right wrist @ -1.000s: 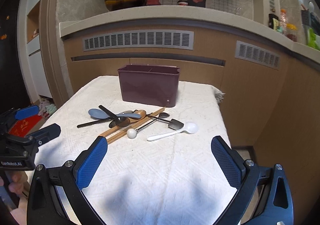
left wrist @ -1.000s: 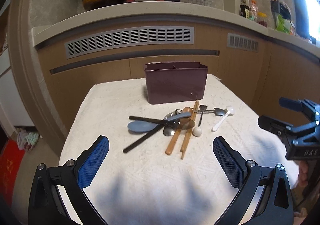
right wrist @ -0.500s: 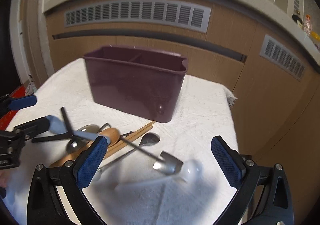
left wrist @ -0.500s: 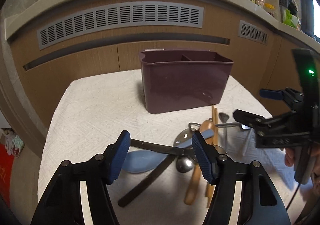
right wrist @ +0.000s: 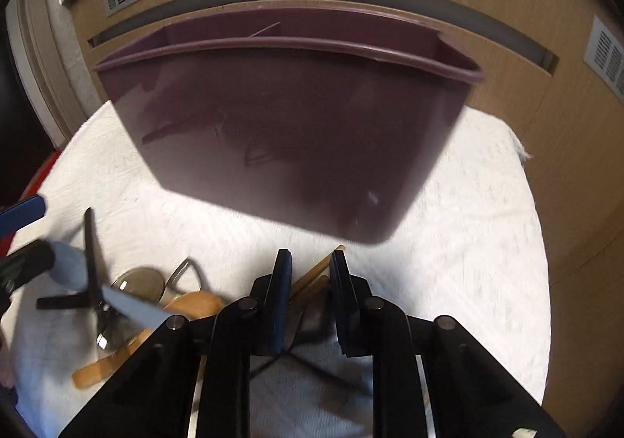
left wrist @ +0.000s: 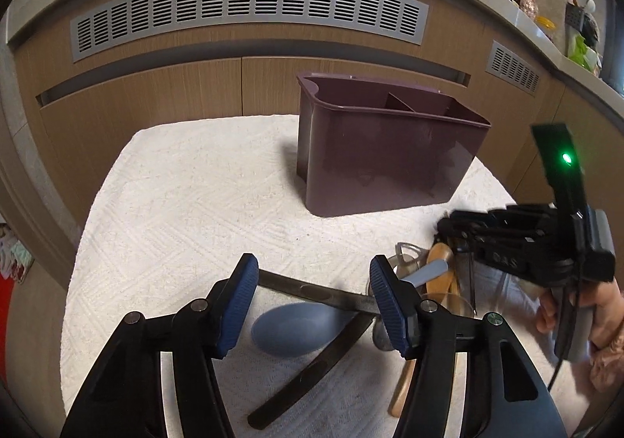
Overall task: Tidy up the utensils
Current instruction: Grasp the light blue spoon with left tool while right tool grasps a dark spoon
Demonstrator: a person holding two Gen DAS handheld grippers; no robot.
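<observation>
Now, over on the left, the left gripper hovers low above the white cloth on the worktop, its blue pads standing apart with nothing pinched between them. Its jaws have just been narrowing a touch, and they straddle the blue spoon and the dark flat utensil that crosses over it, but the pads do not press on either. A second dark handle slants away beneath, toward the near edge of the cloth.

Moving right, the heap carries on: a wooden spoon, a steel spoon bowl with a wire loop beside it, and the wooden chopsticks angled toward the purple utensil holder. That holder stands upright at the back of the cloth, a divider splitting it into compartments, and no utensil shows inside it.

Further right, the right gripper is down among the pile just in front of the holder. Its jaws have just been closing fast and now stand narrow, with the chopsticks' far ends and a thin dark metal piece showing in the slot; blur makes it impossible to tell whether the pads actually bite. A person's hand clutches its grip at the right edge.
</observation>
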